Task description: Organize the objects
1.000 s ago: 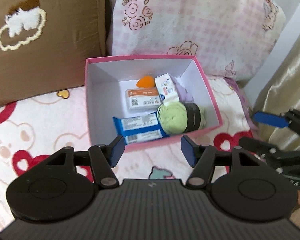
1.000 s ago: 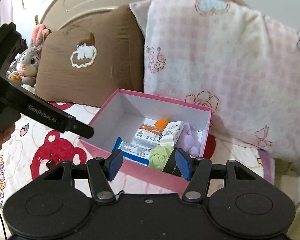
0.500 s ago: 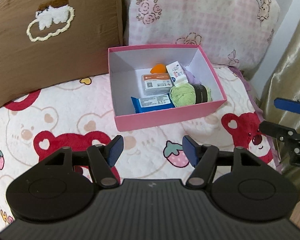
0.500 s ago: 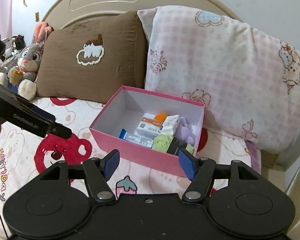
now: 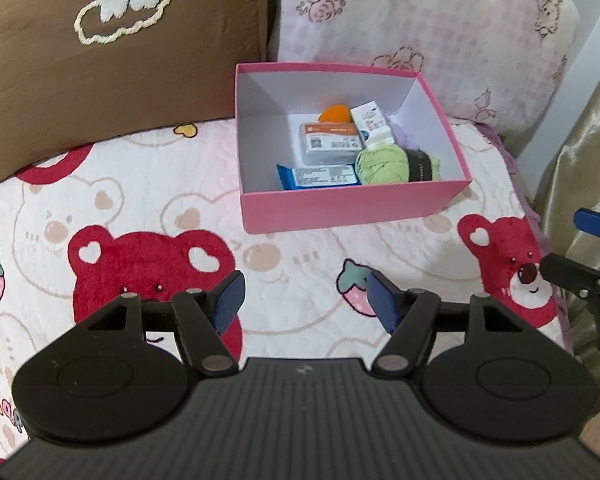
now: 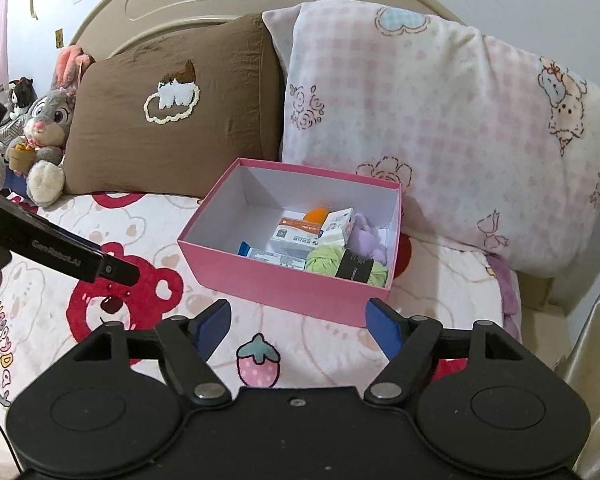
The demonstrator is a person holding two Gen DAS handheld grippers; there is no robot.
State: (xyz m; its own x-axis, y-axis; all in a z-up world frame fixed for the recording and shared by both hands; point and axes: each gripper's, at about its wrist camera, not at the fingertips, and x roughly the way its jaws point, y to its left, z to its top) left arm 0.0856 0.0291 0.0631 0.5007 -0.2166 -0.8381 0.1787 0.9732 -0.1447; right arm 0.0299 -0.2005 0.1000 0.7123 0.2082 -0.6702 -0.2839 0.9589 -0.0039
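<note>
Both the left gripper [image 5: 302, 302] and right gripper [image 6: 297, 325] hung released and empty short of the pink box [image 5: 354, 208] at twelve o'clock, its contents apparently already gathered inside.

The box [image 5: 352, 204] sits on the bedspread [image 5: 140, 208], pillows [image 5: 420, 28] behind it.

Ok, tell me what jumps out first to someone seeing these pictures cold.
The open pink box on the bear-print bedspread, in front of the brown pillow and pink checked pillow, packed with a green yarn ball, a blue packet and small cartons. Next, a grey plush rabbit at the far left by the brown pillow. Both tongs, left and right, hang open and empty short of the box.
</note>
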